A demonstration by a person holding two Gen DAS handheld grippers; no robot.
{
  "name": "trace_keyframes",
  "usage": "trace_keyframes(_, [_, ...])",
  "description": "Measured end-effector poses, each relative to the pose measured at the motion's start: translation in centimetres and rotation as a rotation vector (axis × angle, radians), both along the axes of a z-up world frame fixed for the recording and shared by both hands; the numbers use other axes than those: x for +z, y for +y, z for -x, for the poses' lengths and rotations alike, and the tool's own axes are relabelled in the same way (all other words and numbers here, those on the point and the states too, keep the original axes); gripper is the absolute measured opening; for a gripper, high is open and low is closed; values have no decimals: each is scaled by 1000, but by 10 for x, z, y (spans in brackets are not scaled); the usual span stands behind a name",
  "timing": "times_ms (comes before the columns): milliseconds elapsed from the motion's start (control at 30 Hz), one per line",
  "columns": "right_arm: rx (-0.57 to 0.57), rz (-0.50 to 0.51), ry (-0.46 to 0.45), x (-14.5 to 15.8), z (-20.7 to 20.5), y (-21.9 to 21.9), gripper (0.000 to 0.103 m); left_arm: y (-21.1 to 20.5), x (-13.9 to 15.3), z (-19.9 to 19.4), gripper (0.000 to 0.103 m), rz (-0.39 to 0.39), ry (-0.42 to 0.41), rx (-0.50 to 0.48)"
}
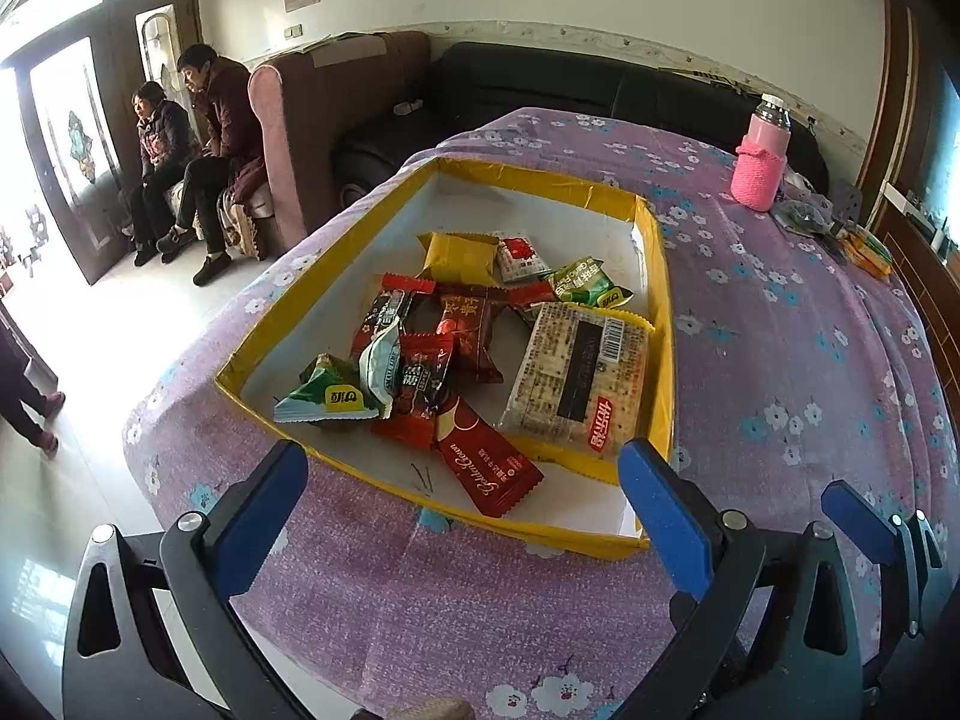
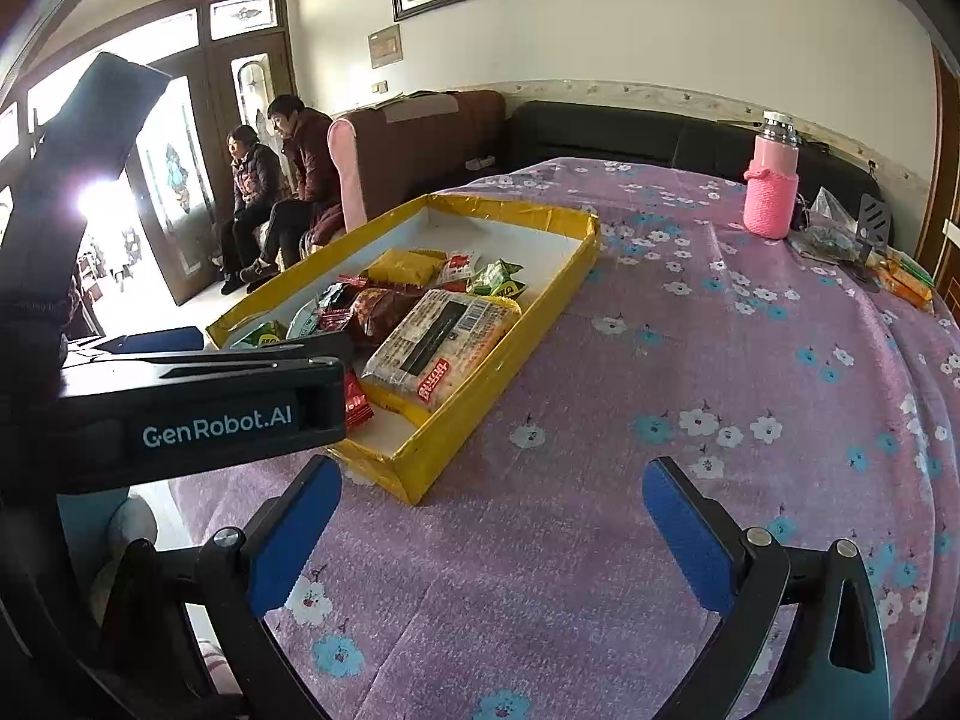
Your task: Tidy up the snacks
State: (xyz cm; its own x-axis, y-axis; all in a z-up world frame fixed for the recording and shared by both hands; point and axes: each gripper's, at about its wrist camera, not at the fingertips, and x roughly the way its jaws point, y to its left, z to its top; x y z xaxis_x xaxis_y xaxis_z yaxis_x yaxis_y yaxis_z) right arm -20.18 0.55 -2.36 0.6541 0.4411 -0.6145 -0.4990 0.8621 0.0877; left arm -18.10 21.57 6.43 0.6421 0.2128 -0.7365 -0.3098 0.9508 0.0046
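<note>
Hovering spread and empty, left gripper point(image 1: 462, 474) above near rim of shallow yellow-taped cardboard tray point(image 1: 660, 312) heaped with crinkly foil snack packets point(image 1: 420, 348); overlapping wrappers likely to drag neighbours or slip.

Held spread and empty over purple flowered tablecloth point(image 2: 690, 360), right gripper point(image 2: 492, 510) beside tray corner. Pink knit-sleeved bottle point(image 2: 771, 192) well apart; left tool's black body blocking tray's near end, risking a bump.
</note>
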Motion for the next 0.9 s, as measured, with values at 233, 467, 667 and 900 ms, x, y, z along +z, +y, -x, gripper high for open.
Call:
trace_keyframes(233, [2,10,8,-2,-1,3,101,1,-2,-1,103,14,5,-8])
trace_keyframes(467, [4,12,10,-4,0,5,101,2,-4,-1,103,34,11,-11])
trace_keyframes(667, [-1,6,10,-3,0,4,101,2,-4,-2,103,34,6,-13])
trace_keyframes(900, [11,14,9,-4,1,5,101,5,-6,-3,103,50,13,-4])
